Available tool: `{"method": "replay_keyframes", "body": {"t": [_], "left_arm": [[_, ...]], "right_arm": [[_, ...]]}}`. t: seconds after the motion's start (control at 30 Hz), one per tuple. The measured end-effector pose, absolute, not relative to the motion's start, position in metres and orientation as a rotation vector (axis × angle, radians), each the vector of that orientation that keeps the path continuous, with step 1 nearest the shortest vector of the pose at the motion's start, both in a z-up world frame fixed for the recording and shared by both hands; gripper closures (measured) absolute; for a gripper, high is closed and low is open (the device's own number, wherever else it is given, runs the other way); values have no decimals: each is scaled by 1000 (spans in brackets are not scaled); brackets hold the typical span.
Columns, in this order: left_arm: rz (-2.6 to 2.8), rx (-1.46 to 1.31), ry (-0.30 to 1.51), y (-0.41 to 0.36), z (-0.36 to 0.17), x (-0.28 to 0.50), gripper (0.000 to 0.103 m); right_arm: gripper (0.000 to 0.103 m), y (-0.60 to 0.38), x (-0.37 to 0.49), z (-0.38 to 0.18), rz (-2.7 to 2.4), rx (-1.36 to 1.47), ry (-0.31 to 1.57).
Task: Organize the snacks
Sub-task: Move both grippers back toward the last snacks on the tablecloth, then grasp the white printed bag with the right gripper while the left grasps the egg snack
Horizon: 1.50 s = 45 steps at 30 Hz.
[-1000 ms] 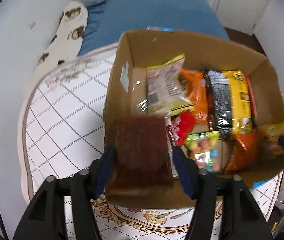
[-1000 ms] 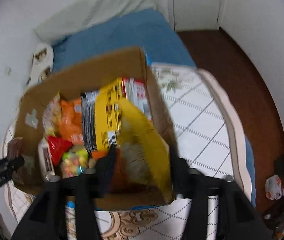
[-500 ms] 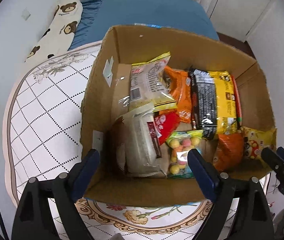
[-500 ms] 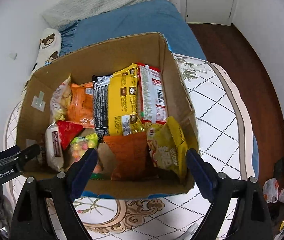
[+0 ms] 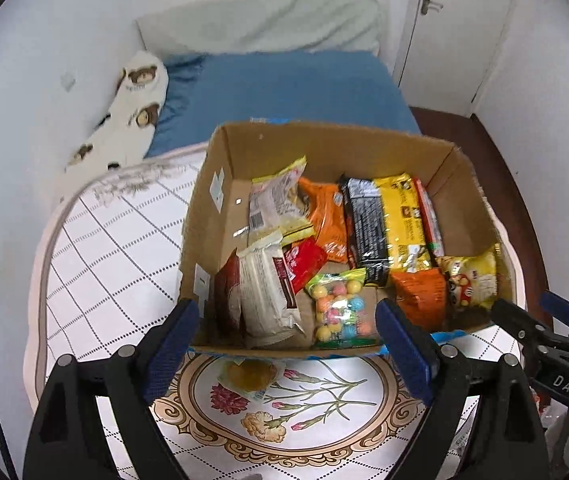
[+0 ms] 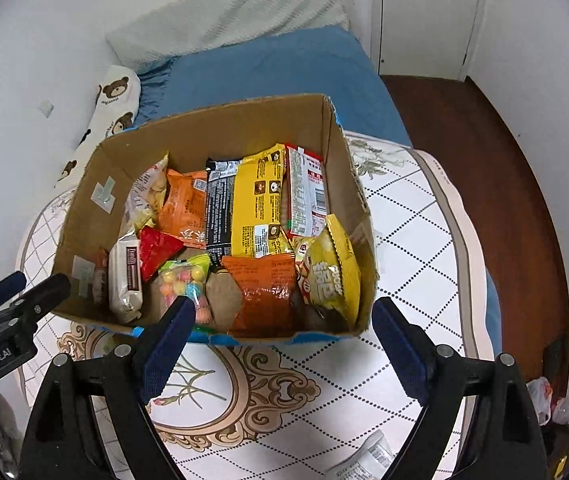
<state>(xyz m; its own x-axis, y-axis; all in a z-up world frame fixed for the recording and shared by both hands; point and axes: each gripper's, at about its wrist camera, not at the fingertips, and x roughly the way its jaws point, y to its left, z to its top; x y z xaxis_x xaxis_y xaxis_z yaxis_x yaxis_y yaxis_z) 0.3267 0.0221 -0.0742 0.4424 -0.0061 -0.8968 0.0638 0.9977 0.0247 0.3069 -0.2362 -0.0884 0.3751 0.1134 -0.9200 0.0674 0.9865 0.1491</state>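
Task is looking nearly done: the box [image 5: 212, 216] is sitting on the table [image 5: 96, 256] packed with snacks, long packs lying flat at the back, small bags standing along the front wall. Brown pack [image 5: 260, 288] is leaning at the front left corner, candy bag [image 5: 338, 308] beside it, yellow bag [image 6: 330, 270] standing at the front right corner. Left over, as far as showing: a small clear packet [image 5: 250, 376] lying on the table just in front of the box, and another wrapper [image 6: 364, 456] lying near the table edge in the right view, too blurry for telling what it is.

Left gripper [image 5: 286, 344] is hanging spread wide with nothing between its fingers; right gripper [image 6: 282, 346] is the same, wide apart and empty, both hovering just short of the front wall.

Versus a second ago: left was clamping the brown pack and right the yellow bag over the box; both are now dropped inside, and both grippers have released and pulled back
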Motion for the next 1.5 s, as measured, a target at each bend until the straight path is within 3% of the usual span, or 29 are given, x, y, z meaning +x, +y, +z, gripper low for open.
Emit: {"method": "replay_keyframes", "body": {"t": [0.47, 0.67, 0.8, 1.0, 1.27, 1.33, 1.37, 1.5], "left_arm": [[-98, 48, 959, 6, -26, 266, 13], [-116, 21, 954, 5, -17, 243, 13], [-92, 24, 1008, 8, -37, 232, 13], [-67, 27, 1179, 12, -108, 213, 13], [-36, 67, 1355, 20, -186, 187, 13], [-26, 69, 1383, 23, -198, 184, 13], [-18, 68, 1398, 26, -205, 182, 13], [21, 41, 1433, 44, -217, 177, 13]], "right_arm": [[11, -236, 246, -22, 50, 131, 1013], [11, -239, 217, -16, 115, 219, 1044], [11, -255, 193, -44, 105, 279, 1127], [11, -304, 152, -126, -23, 411, 1327], [11, -283, 137, -197, 64, -5, 1518], [16, -281, 141, -216, 81, -32, 1566], [26, -281, 143, -223, 69, -35, 1582], [32, -290, 152, -235, 31, 60, 1578]]}}
